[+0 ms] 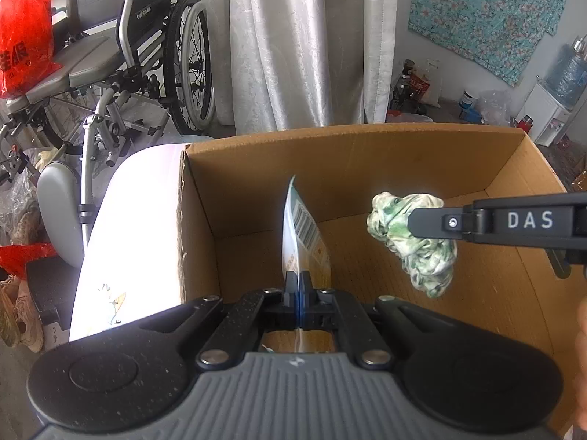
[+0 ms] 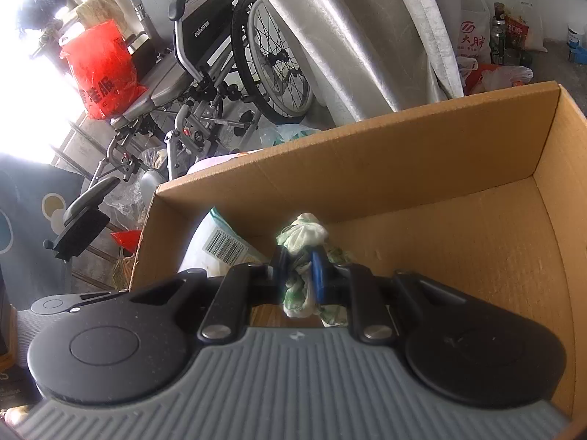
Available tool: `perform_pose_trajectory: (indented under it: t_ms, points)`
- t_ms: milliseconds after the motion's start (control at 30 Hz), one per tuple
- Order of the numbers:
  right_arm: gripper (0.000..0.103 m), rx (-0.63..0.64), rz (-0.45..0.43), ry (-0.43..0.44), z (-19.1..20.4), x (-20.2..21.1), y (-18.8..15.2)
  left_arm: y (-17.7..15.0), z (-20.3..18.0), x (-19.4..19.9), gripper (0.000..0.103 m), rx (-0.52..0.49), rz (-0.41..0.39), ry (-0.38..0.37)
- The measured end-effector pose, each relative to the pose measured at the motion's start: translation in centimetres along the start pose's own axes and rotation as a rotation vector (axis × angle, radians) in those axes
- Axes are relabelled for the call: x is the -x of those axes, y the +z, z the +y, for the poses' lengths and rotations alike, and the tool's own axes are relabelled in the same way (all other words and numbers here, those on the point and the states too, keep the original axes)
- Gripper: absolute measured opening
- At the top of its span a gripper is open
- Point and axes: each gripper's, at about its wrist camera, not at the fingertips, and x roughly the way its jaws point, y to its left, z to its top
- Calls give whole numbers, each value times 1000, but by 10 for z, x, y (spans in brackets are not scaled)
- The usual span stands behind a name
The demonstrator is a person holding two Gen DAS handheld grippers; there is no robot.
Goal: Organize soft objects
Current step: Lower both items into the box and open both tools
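An open cardboard box (image 1: 352,154) fills the middle of both views. My left gripper (image 1: 298,286) is shut on a thin white packet with a barcode (image 1: 301,234), which stands upright over the box's left half. My right gripper (image 2: 299,275) is shut on a crumpled green-and-white cloth (image 2: 302,236). In the left wrist view the cloth (image 1: 414,245) hangs over the box's right half, with the right gripper's finger (image 1: 433,222) reaching in from the right edge. The packet (image 2: 220,245) shows left of the cloth in the right wrist view. The box floor (image 2: 458,242) looks bare.
A folded wheelchair (image 1: 154,58) stands behind the box on the left, with a red plastic bag (image 1: 25,36) on it. A pale curtain (image 1: 304,44) hangs behind. Bags and bottles (image 1: 414,88) and a water dispenser (image 1: 554,102) line the back right. A white surface (image 1: 135,227) lies left of the box.
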Motion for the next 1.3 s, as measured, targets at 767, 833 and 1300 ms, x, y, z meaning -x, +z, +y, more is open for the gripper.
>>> perform_pose_trajectory:
  t_ms: [767, 833, 1300]
  points:
    - [56, -202, 26, 137, -6, -6, -12, -1, 29, 67, 59, 126, -198, 6]
    - [56, -196, 13, 145, -8, 14, -13, -2, 31, 83, 60, 130, -212, 2]
    - [56, -69, -152, 264, -6, 246, -71, -66, 3, 260, 79, 46, -309, 13]
